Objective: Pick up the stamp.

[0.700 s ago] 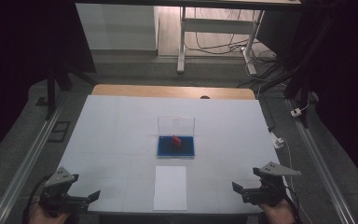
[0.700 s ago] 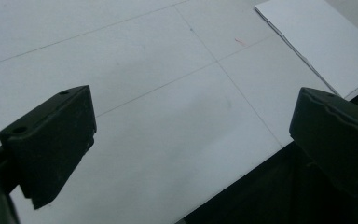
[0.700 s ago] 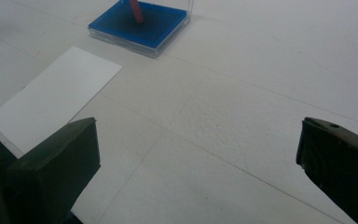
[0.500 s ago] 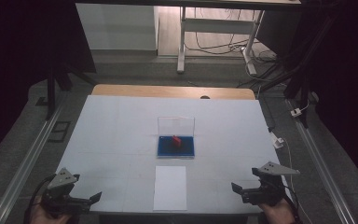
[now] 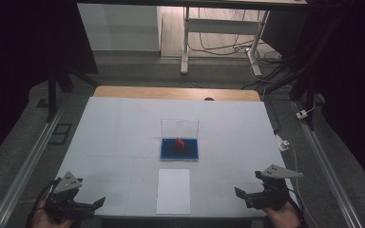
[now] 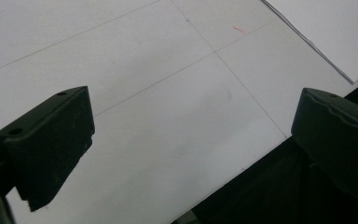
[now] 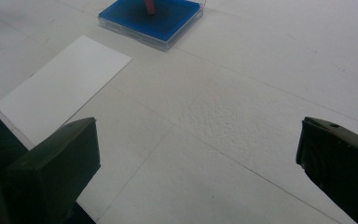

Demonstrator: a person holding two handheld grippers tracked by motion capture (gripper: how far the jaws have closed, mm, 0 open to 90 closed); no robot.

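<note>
A clear case (image 5: 179, 148) with a blue base lies at the table's middle, its lid standing upright behind it. A small red piece (image 5: 179, 142) rests on the blue base. In front of the case lies a white sheet of paper (image 5: 173, 190). My left gripper (image 5: 94, 204) hovers at the front left corner, open and empty. At the front right my right gripper (image 5: 243, 196) is open too, jaws pointing toward the sheet. The right gripper view shows the blue case (image 7: 151, 18), the red piece (image 7: 149, 5) and the paper (image 7: 60, 88) beyond its wide-apart jaws.
The white table top (image 5: 119, 137) has a wooden strip (image 5: 176, 92) along its far edge. Metal rails (image 5: 24, 166) run down both sides. A white plug and cable (image 5: 283, 142) lie off the right edge. The left gripper view shows the table's front edge (image 6: 242, 172).
Both grippers have drifted a little toward the near edge. The case, the red piece and the paper have not moved.
</note>
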